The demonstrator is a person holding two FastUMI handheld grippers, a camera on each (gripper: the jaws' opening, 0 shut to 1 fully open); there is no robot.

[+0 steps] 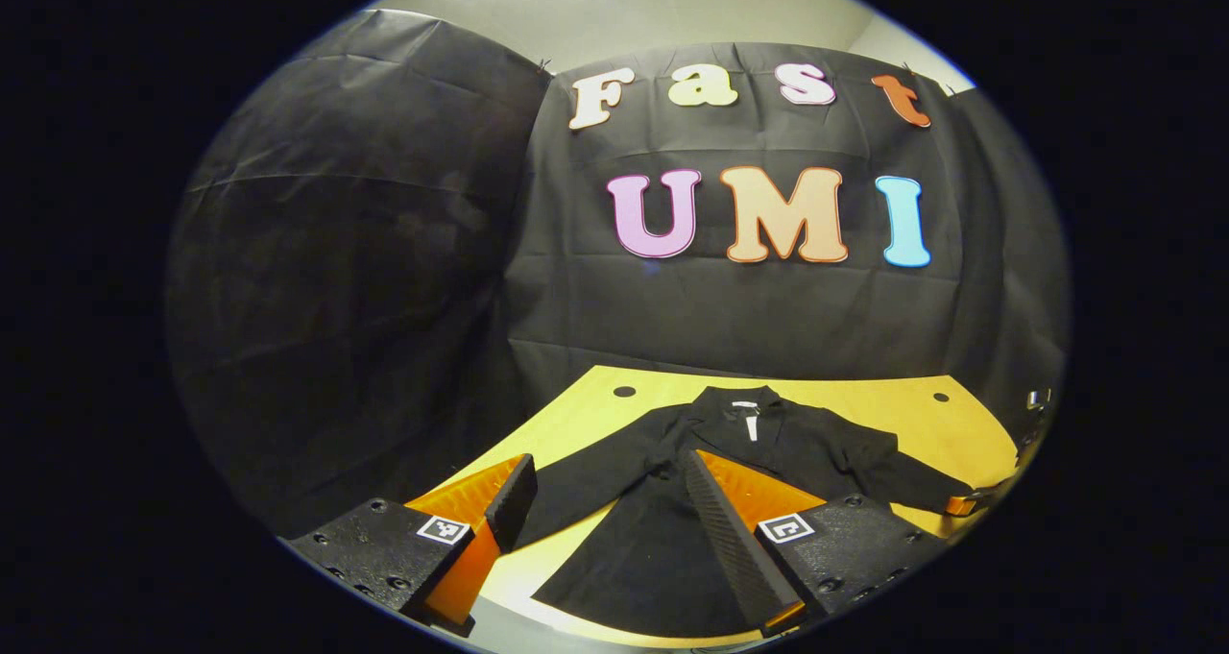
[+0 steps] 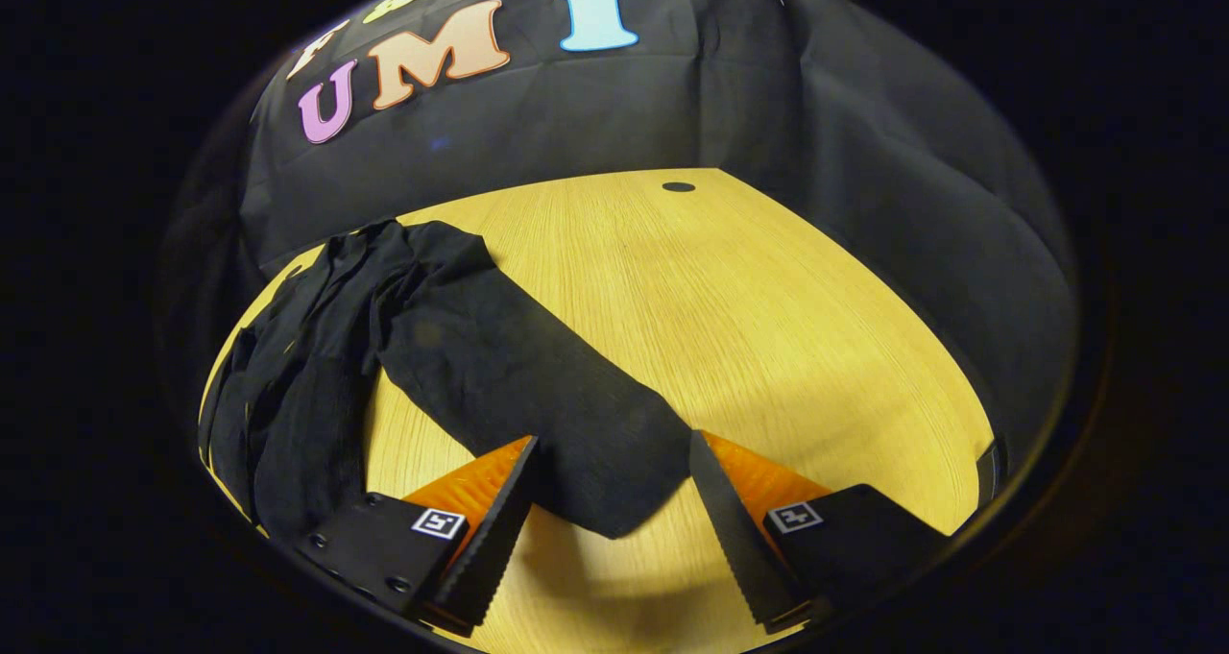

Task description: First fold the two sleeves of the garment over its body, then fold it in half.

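Looking along my right gripper point(image 2: 610, 500), I see its jaws spread around the garment's point(image 1: 730, 462) sleeve cuff point(image 2: 586, 462) on the table point(image 2: 768, 299); my left gripper point(image 1: 605, 520) hangs parted above the hem.

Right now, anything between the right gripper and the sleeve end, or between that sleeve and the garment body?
Nothing visible. The right gripper is open, the sleeve end lying between its fingers on bare table. Between sleeve and garment body there is only a wedge of bare wood.
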